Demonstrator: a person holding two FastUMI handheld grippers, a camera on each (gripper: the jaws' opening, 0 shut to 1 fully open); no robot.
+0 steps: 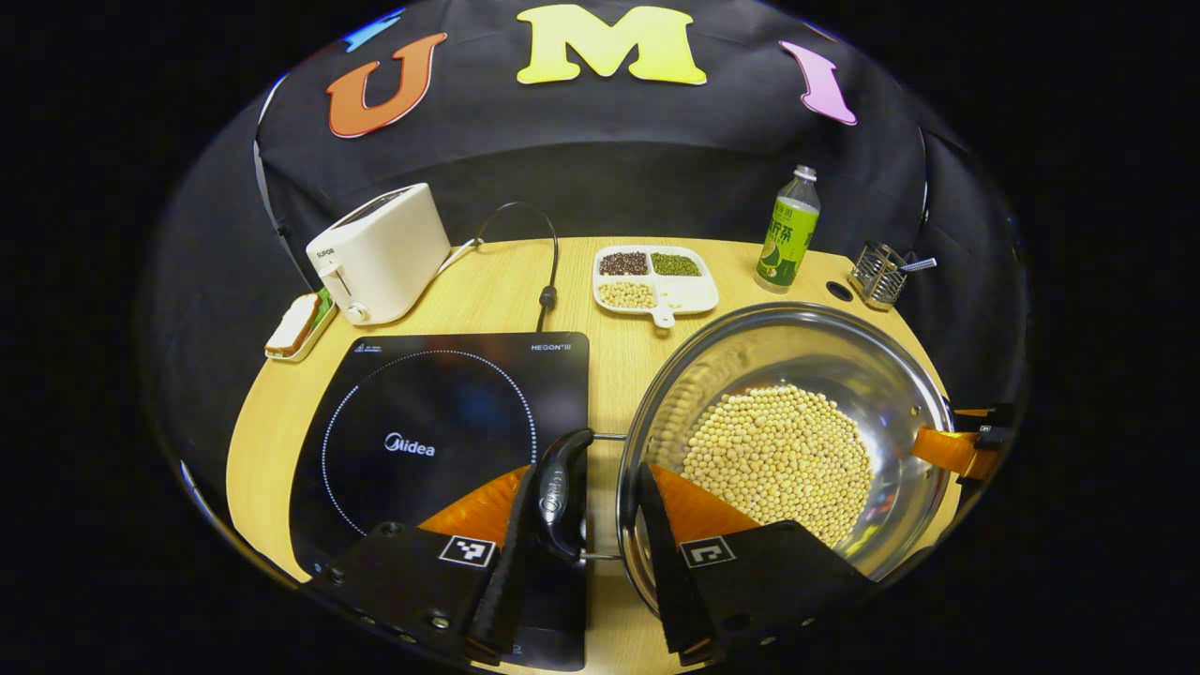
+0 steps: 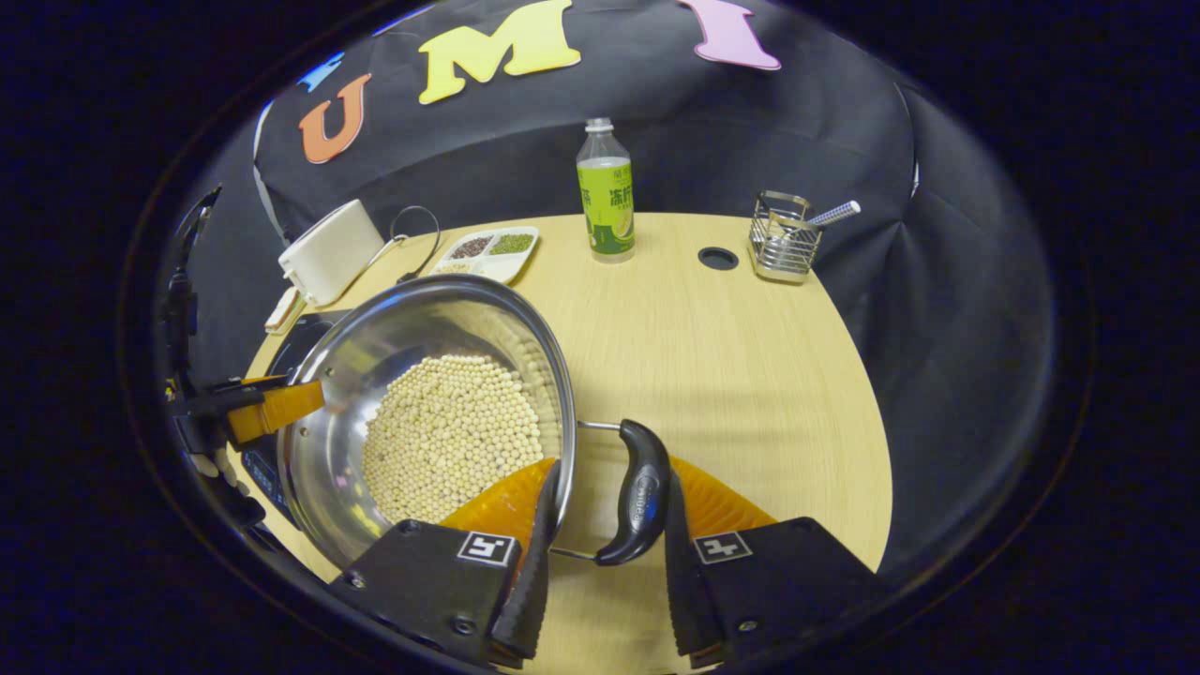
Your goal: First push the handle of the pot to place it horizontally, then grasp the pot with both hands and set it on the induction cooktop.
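Left gripper view: the left gripper (image 1: 583, 562) straddles one handle (image 1: 561, 492) of the bean-filled pot (image 1: 787, 450), jaws narrow but apparently not clamped; the pot sits just beside the induction cooktop (image 1: 441, 441). Right gripper view: the right gripper (image 2: 600, 562) likewise brackets the opposite handle (image 2: 639, 492), one finger by the rim. Judged step: two-handed grasp. Next: close both, lift level, carry onto the cooktop.

Right gripper (image 2: 600, 544) straddles pot (image 2: 375, 375) handle (image 2: 639, 492) (jaws apart).
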